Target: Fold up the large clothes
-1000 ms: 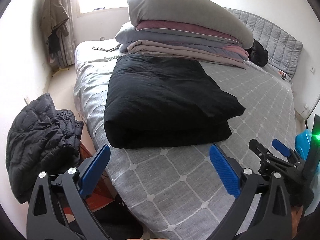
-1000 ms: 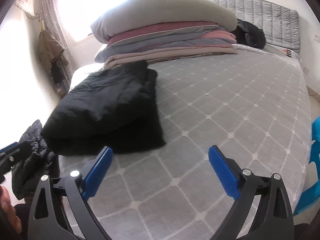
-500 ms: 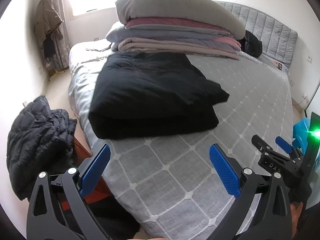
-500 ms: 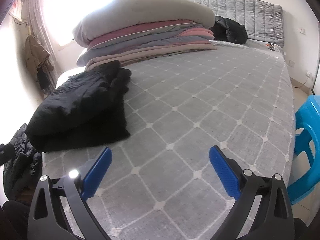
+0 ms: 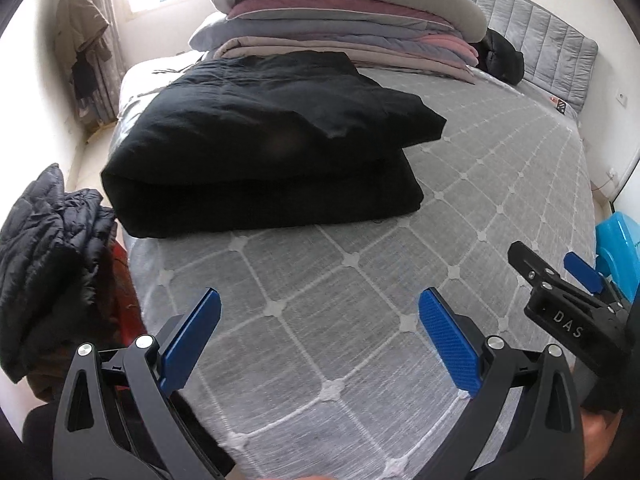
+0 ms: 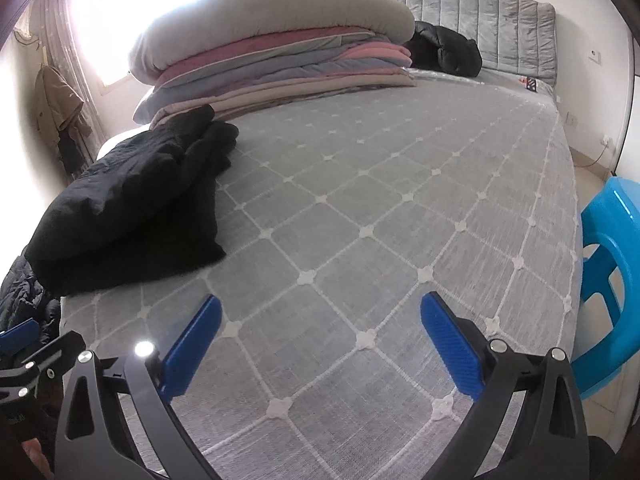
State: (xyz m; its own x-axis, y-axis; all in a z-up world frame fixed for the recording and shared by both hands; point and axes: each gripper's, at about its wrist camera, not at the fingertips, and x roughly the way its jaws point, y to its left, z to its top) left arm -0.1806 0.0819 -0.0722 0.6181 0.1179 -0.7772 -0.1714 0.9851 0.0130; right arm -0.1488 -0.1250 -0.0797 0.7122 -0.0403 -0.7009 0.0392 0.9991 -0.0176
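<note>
Black folded garment (image 5: 264, 152): a big, thick, soft black piece of clothing, lying folded on the left side of the grey checked bed cover (image 5: 460, 208), right at the near edge, with a loose flap on top.
Left tongs (image 5: 320, 332): blue fingers wide apart, holding nothing, hanging over the bare cover in front of the garment.
Right tongs (image 6: 320, 336): wide apart too, empty, over the bare cover, with the garment off to their left.
How it will feel: I think soft, floppy and a bit heavy (it looks puffy).
Where to grab: probably the loose flap's corner or the thick near edge, one tong at each end.
</note>
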